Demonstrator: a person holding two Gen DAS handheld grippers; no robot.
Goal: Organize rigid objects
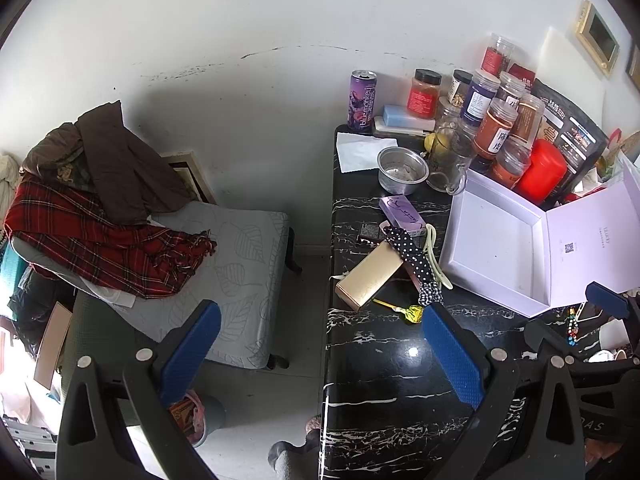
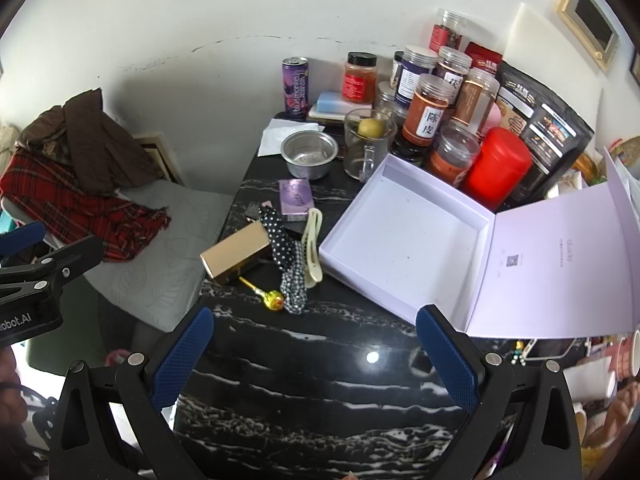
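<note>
Clutter lay in a loose pile on the black marble table [image 2: 320, 380], just left of the open white box [image 2: 404, 248]. A gold box [image 2: 236, 254] sat tilted at the table's left edge, with a polka-dot scrunchie [image 2: 290, 264] draped beside it and touching a cream hair clip [image 2: 312, 246], which lay against the white box's near-left wall. A yellow lollipop [image 2: 274, 300] rested just in front of the gold box, its head against the scrunchie. Behind these lay a purple box [image 2: 296, 196], flat on the table.

The white box stood empty, its lid [image 2: 560, 268] folded out to the right. Behind it crowded a steel bowl [image 2: 309, 154], a glass mug [image 2: 366, 144] holding a lemon, a red canister [image 2: 498, 166], spice jars [image 2: 428, 114] and a purple can [image 2: 295, 88].

The right gripper [image 2: 316, 356] hung above the near part of the table, jaws spread wide, holding nothing. The left gripper [image 1: 320, 348] hovered over the table's left edge, likewise spread and holding nothing, one finger [image 1: 192, 352] out over a grey cushion [image 1: 240, 280] strewn with a red plaid blanket [image 1: 100, 240].
</note>
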